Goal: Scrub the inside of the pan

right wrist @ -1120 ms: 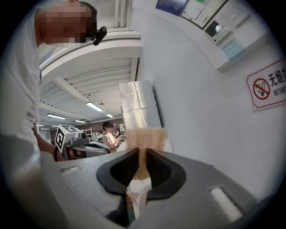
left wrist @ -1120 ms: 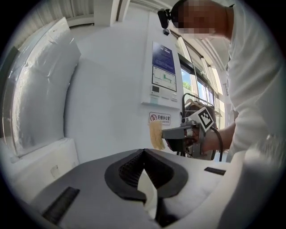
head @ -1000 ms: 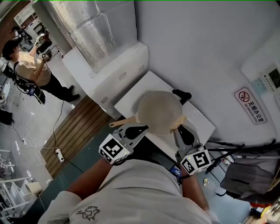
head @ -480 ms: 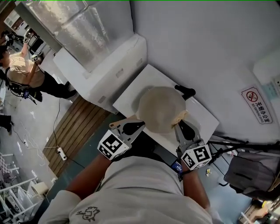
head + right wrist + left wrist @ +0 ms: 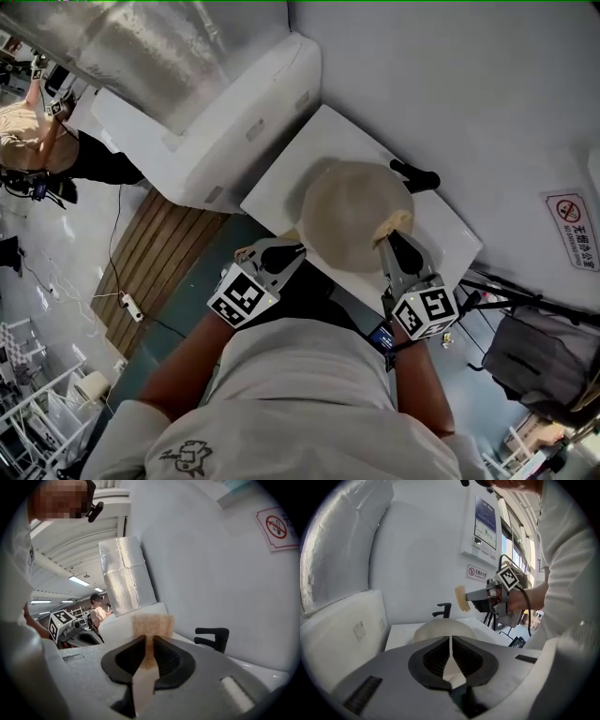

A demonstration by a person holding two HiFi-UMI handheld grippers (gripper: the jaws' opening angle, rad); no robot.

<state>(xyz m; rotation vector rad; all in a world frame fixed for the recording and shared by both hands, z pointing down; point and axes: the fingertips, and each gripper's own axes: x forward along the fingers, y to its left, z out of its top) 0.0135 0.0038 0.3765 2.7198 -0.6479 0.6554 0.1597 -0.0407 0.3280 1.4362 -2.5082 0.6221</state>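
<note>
A round beige pan [image 5: 352,225] lies on the white counter [image 5: 281,183], below the black faucet [image 5: 419,175]. My left gripper [image 5: 300,249] sits at the pan's near left rim. In the left gripper view the left gripper [image 5: 450,639] has only a thin slit between its jaws, which are opening with nothing between them; the pan [image 5: 440,631] lies just ahead. My right gripper [image 5: 392,236] is at the pan's near right rim, shut on a tan sponge [image 5: 394,223]. In the right gripper view the sponge [image 5: 152,625] sticks up from the right gripper [image 5: 149,641].
A white cabinet [image 5: 216,122] and a silver duct [image 5: 141,47] stand left of the counter. A person [image 5: 37,141] stands far left beyond a wooden floor panel [image 5: 159,272]. A dark bag [image 5: 534,356] sits at the right, under a no-smoking sign [image 5: 574,217].
The head view has swung, so the pan and counter sit slightly further right. The pan's wooden handle, plain beside the left gripper before, hardly shows now. Both grippers stay at the pan's near rim.
</note>
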